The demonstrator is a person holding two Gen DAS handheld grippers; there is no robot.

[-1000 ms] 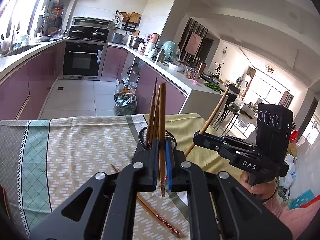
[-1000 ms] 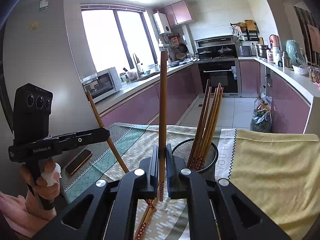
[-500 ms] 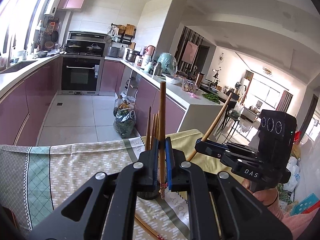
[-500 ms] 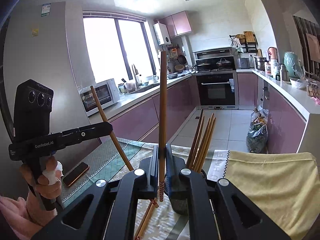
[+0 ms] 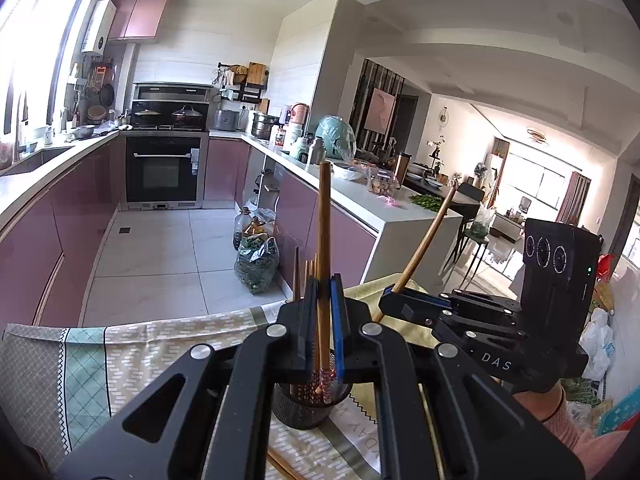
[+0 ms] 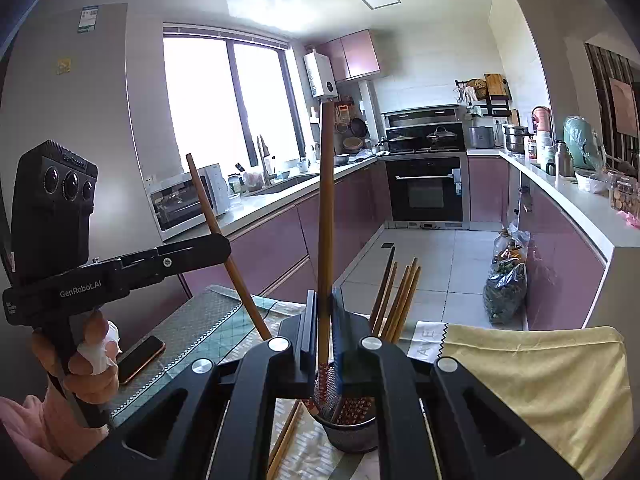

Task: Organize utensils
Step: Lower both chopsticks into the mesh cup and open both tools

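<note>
My left gripper [image 5: 323,328] is shut on a wooden chopstick [image 5: 322,240] held upright, its patterned lower end over the black mesh utensil cup [image 5: 308,410]. My right gripper [image 6: 324,336] is shut on another chopstick [image 6: 326,216], also upright, its lower end at the cup's mouth [image 6: 352,432]. Several chopsticks [image 6: 396,300] stand in the cup. Each gripper shows in the other's view: the right one [image 5: 404,300], the left one [image 6: 218,246], each with its chopstick slanted.
The cup stands on a table with a patterned cloth [image 5: 140,344] and a yellow cloth [image 6: 532,368]. Loose chopsticks [image 6: 286,440] lie on the table beside the cup. A phone [image 6: 140,358] lies at the left. Kitchen counters and floor lie beyond the table's edge.
Both grippers have moved in over the cup with their chopsticks; the cup now sits directly below the fingers in both views.
</note>
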